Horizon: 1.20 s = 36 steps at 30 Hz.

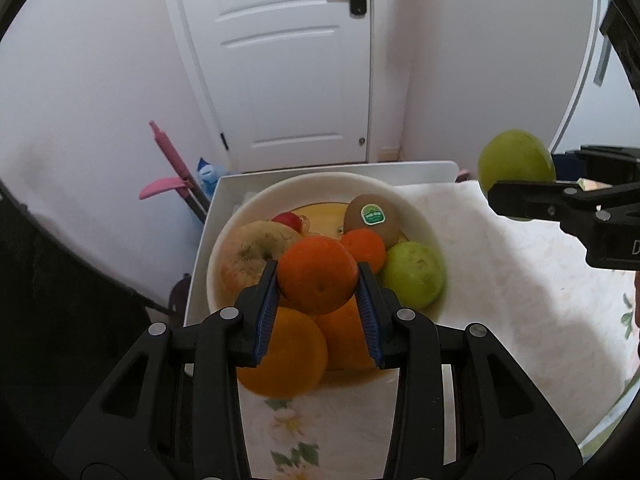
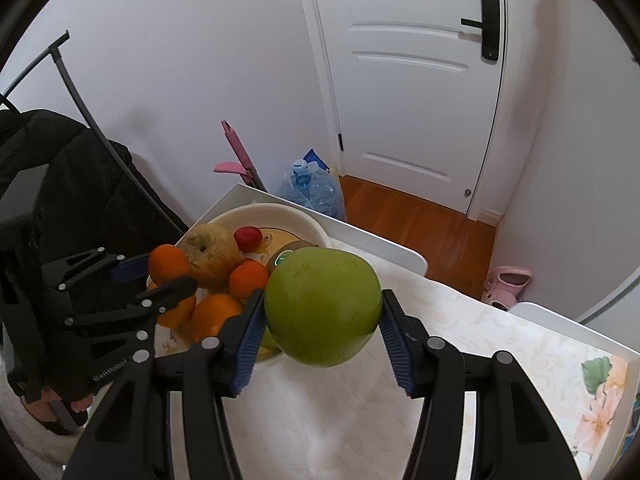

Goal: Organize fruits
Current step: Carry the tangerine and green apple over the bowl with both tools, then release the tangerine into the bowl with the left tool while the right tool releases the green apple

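Now we carry fruit: our left gripper [image 1: 318, 280] jaws hold a small orange [image 1: 318, 274] over the bowl [image 1: 424, 220], our right gripper [image 2: 322, 320] jaws hold a green apple [image 2: 322, 306] right of it. Next, we gently drop both in.

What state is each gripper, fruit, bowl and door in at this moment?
Left gripper: shut on small orange tangerine, lifted above bowl.
Right gripper: shut on large green apple, held in the air.
Round cream bowl: upright, holding several fruits.
Brown kiwi with green sticker: resting in bowl.
White panelled door: closed.
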{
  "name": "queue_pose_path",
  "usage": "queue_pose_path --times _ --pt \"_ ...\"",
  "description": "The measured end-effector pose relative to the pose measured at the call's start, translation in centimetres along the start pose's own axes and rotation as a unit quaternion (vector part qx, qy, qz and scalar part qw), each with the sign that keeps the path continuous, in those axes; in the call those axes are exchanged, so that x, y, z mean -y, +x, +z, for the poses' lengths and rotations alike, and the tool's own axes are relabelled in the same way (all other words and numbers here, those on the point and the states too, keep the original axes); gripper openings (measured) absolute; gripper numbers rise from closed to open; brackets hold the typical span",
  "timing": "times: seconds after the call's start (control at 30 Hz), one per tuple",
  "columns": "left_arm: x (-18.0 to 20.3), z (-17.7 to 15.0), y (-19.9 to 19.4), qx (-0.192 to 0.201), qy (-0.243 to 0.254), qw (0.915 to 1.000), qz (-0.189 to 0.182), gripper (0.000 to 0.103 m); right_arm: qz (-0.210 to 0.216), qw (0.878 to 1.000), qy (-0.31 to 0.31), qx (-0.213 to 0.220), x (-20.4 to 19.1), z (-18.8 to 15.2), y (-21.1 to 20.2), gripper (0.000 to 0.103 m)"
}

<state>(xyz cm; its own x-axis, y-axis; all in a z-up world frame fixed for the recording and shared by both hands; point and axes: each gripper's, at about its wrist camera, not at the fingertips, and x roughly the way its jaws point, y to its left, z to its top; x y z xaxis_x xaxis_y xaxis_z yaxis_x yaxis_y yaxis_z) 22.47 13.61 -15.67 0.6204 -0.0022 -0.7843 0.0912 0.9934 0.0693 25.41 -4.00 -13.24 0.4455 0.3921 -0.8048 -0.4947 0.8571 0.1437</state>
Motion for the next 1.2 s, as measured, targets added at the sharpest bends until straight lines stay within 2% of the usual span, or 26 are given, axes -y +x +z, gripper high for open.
queue_pose_path --times 0.3,0.37,0.4,0.43,0.53,0.93,1.2 --pt "-0.3 -0.1 1.3 -0.005 0.018 0.9997 -0.014 0.042 -0.008 1.000 0.010 -0.011 0.1 0.7 1.9 0.052" --pt "-0.4 -0.1 1.0 -0.003 0.017 0.9997 -0.017 0.059 -0.007 1.000 0.014 -0.011 0.2 1.0 2.0 0.052" --pt "-0.5 -0.1 0.8 0.000 0.016 0.9998 -0.016 0.089 -0.007 1.000 0.015 -0.012 0.3 1.2 2.1 0.052" --pt "-0.7 -0.2 0.3 0.013 0.012 0.9998 -0.011 0.103 -0.006 1.000 0.016 -0.012 0.3 1.3 2.2 0.052" --pt "-1.2 -0.1 -1.2 0.038 0.003 0.9991 -0.018 0.103 -0.005 1.000 0.012 -0.011 0.2 1.9 2.4 0.052" --pt "-3.7 -0.5 -2.7 0.031 -0.034 0.9990 -0.003 0.103 0.024 0.999 -0.026 -0.018 -1.3 4.5 4.3 0.052" --pt "-5.8 -1.5 -2.3 0.020 -0.055 0.9983 0.005 0.103 0.067 0.996 -0.042 -0.045 -3.1 5.9 8.2 0.052"
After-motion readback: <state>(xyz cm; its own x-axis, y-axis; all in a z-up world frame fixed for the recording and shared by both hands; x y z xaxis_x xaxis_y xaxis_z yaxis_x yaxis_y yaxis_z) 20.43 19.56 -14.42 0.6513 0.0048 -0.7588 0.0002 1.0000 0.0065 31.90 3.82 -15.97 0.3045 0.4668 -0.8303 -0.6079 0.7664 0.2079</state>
